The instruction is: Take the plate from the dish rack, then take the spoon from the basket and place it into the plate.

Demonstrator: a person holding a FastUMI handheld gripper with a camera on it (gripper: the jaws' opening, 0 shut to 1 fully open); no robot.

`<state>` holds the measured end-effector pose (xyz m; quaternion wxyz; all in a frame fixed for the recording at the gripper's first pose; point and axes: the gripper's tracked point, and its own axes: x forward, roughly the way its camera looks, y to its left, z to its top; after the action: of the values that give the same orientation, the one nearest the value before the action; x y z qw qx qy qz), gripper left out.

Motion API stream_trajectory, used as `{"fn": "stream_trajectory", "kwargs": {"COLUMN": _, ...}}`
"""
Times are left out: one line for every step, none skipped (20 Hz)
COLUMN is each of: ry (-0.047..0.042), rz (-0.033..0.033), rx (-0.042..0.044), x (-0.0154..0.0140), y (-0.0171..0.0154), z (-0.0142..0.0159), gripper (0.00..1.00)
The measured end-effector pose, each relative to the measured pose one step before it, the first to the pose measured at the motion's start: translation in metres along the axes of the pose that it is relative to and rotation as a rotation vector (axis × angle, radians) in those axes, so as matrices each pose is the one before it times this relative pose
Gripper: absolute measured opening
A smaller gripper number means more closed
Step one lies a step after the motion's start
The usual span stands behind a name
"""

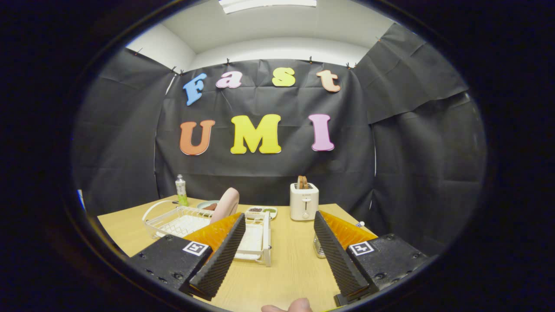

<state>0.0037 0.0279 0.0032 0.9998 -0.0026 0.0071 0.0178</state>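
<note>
A pink plate (226, 203) stands on edge in the white wire dish rack (173, 222), beyond my left finger. My gripper (277, 221) is open above the wooden table (286, 264), with nothing between its fingers. A small metal basket (318, 248) peeks out just inside my right finger (336, 255), mostly hidden by it. I cannot make out the spoon. The left finger (223, 251) covers part of the rack's white tray (256, 240).
A white toaster (304, 201) with toast in it stands at the back of the table. A small green bottle (181, 190) is at the back left. A dish (262, 211) with dark and green food lies behind the rack. A person's fingertips (288, 307) show at the near edge.
</note>
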Motion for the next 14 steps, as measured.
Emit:
{"fn": "stream_trajectory", "kwargs": {"ry": 0.00273, "rz": 0.00478, "rx": 0.00148, "x": 0.00044, "y": 0.00317, "z": -0.00124, "gripper": 1.00}}
{"fn": "stream_trajectory", "kwargs": {"ry": 0.00220, "rz": 0.00709, "rx": 0.00562, "x": 0.00093, "y": 0.00362, "z": -0.00028, "gripper": 1.00}}
{"fn": "stream_trajectory", "kwargs": {"ry": 0.00271, "rz": 0.00733, "rx": 0.00415, "x": 0.00146, "y": 0.00371, "z": -0.00156, "gripper": 1.00}}
{"fn": "stream_trajectory", "kwargs": {"ry": 0.00579, "rz": 0.00429, "rx": -0.00547, "x": 0.00140, "y": 0.00356, "z": 0.00003, "gripper": 1.00}}
{"fn": "stream_trajectory", "kwargs": {"ry": 0.00317, "rz": 0.00013, "rx": -0.00504, "x": 0.00101, "y": 0.00140, "z": -0.00038, "gripper": 1.00}}
{"fn": "stream_trajectory", "kwargs": {"ry": -0.00267, "rz": 0.00316, "rx": 0.00032, "x": 0.00080, "y": 0.00197, "z": 0.00201, "gripper": 1.00}}
{"fn": "stream_trajectory", "kwargs": {"ry": -0.00300, "rz": 0.00257, "rx": -0.00041, "x": -0.00052, "y": 0.00229, "z": 0.00223, "gripper": 1.00}}
{"fn": "stream_trajectory", "kwargs": {"ry": -0.00178, "rz": 0.00282, "rx": -0.00351, "x": 0.00059, "y": 0.00293, "z": 0.00054, "gripper": 1.00}}
{"fn": "stream_trajectory", "kwargs": {"ry": -0.00102, "rz": 0.00277, "rx": -0.00728, "x": 0.00061, "y": 0.00287, "z": 0.00229, "gripper": 1.00}}
{"fn": "stream_trajectory", "kwargs": {"ry": -0.00062, "rz": 0.00470, "rx": -0.00602, "x": 0.00035, "y": 0.00273, "z": 0.00233, "gripper": 1.00}}
{"fn": "stream_trajectory", "kwargs": {"ry": 0.00144, "rz": 0.00978, "rx": -0.00489, "x": 0.00084, "y": 0.00320, "z": 0.00221, "gripper": 1.00}}
{"fn": "stream_trajectory", "kwargs": {"ry": 0.00372, "rz": 0.00873, "rx": -0.00253, "x": 0.00156, "y": 0.00322, "z": 0.00309, "gripper": 1.00}}
{"fn": "stream_trajectory", "kwargs": {"ry": 0.00436, "rz": 0.01072, "rx": -0.00108, "x": 0.00255, "y": 0.00272, "z": 0.00132, "gripper": 1.00}}
{"fn": "stream_trajectory", "kwargs": {"ry": 0.00248, "rz": 0.01291, "rx": -0.00320, "x": 0.00260, "y": 0.00450, "z": 0.00325, "gripper": 1.00}}
